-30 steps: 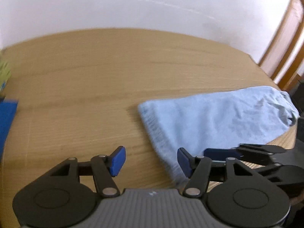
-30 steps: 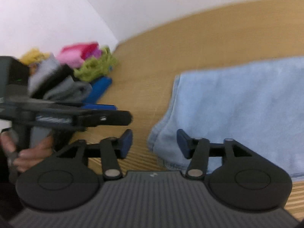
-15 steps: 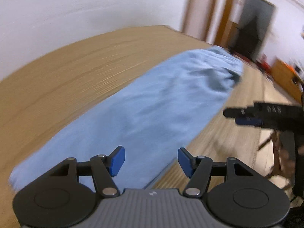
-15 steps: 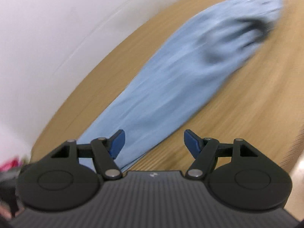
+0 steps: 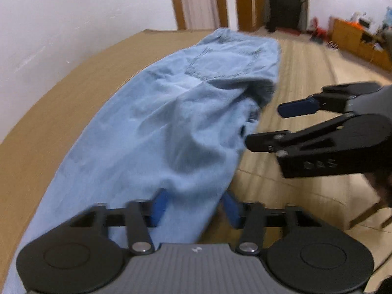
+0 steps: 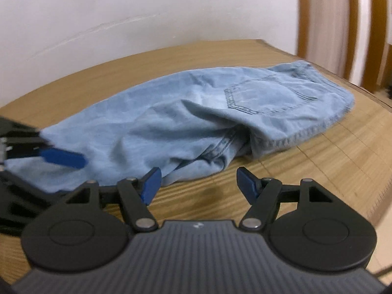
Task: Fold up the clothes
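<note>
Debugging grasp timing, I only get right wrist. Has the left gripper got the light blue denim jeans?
Observer: Not clamped. The left gripper is open, and a leg of the light blue denim jeans lies between its fingers.
Operator: Is my right one touching the cloth?
Observer: Seen from the left wrist, the right gripper is open and turned on its side, one finger above the other. The lower tip sits right at the jeans' near edge. I cannot tell whether it touches.
</note>
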### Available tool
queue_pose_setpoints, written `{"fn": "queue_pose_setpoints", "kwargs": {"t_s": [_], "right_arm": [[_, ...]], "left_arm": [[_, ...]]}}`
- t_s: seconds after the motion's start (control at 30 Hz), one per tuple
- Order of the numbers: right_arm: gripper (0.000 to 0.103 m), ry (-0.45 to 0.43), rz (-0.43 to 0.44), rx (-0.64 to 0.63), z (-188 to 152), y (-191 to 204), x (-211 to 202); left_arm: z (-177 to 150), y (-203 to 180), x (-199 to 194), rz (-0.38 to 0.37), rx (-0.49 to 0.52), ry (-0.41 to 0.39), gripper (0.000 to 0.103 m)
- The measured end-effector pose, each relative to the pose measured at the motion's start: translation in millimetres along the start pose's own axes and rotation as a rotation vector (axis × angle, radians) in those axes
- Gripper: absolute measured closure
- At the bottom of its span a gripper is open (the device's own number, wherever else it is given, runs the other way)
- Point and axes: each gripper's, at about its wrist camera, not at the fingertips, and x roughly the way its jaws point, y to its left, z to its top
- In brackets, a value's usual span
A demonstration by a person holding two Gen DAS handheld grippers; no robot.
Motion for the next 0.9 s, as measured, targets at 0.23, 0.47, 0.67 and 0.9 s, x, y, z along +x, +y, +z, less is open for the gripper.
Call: {"fn": "queue_pose_setpoints", "kwargs": {"t_s": [0.23,0.47,0.67,0.9], "right_arm": [[0.033,0.009,0.083,-0.042,6,-18,6],[0.033,-0.002,0.115,-0.063,11,-4,11],[0.033,-0.019,0.05,-0.131,16,19,25],[0.041,-0.027,-0.114,-0.141,21,39,59]], "left_arm": [[24,44,-19,-0.058,-0.242,-0.026,0.09],[31,64,-25,-0.081,-0.3,-0.04,0.09],[34,80,-18,-0.089,-0.341,-0.043,0.09],[42,93,-21,-0.102,-0.323,-0.065,0.09]]}}
